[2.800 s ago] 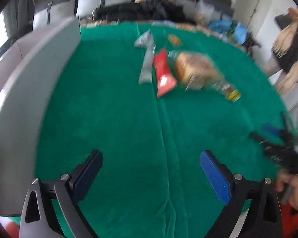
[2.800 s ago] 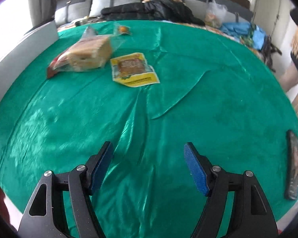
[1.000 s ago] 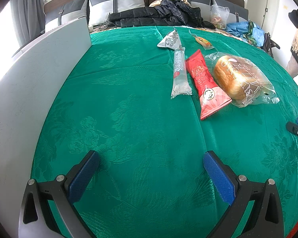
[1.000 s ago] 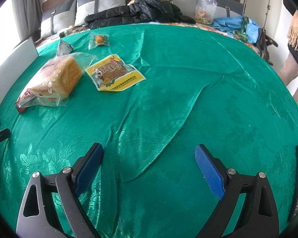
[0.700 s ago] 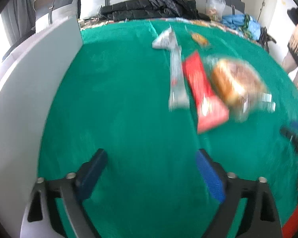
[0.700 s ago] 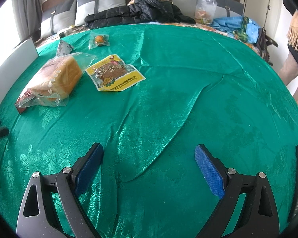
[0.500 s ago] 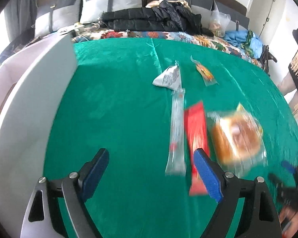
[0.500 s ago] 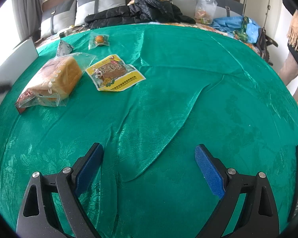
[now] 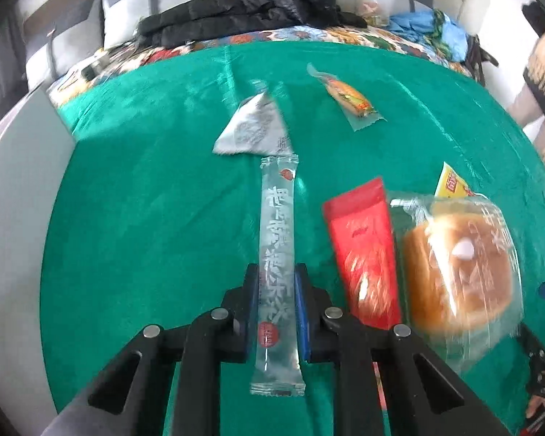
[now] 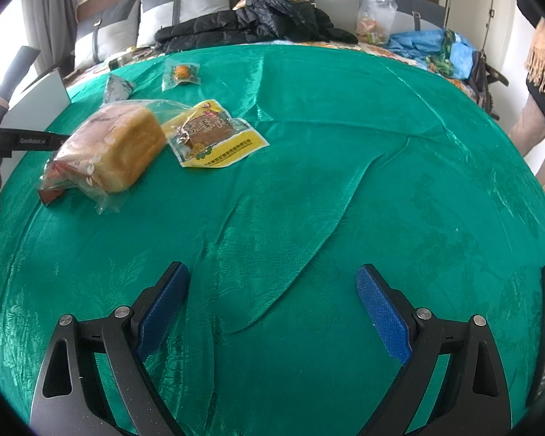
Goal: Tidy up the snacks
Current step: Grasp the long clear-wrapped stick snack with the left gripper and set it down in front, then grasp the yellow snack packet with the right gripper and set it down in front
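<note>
Since a second ago your left gripper (image 9: 277,296) has swung in over the snacks, and its jaws have just been closing from wide apart onto the long clear stick pack (image 9: 278,254); the blue pads now press its sides near the lower end. The pack lies lengthwise on the green cloth (image 9: 145,218), its far end touching the silver triangular packet (image 9: 254,129). Just right of it lies the red packet (image 9: 363,250), then the bagged bread loaf (image 9: 457,265) overlapping that packet's edge. Your right gripper (image 10: 272,301) hovers with jaws spread wide, holding nothing, well apart from the yellow packet (image 10: 214,134).
</note>
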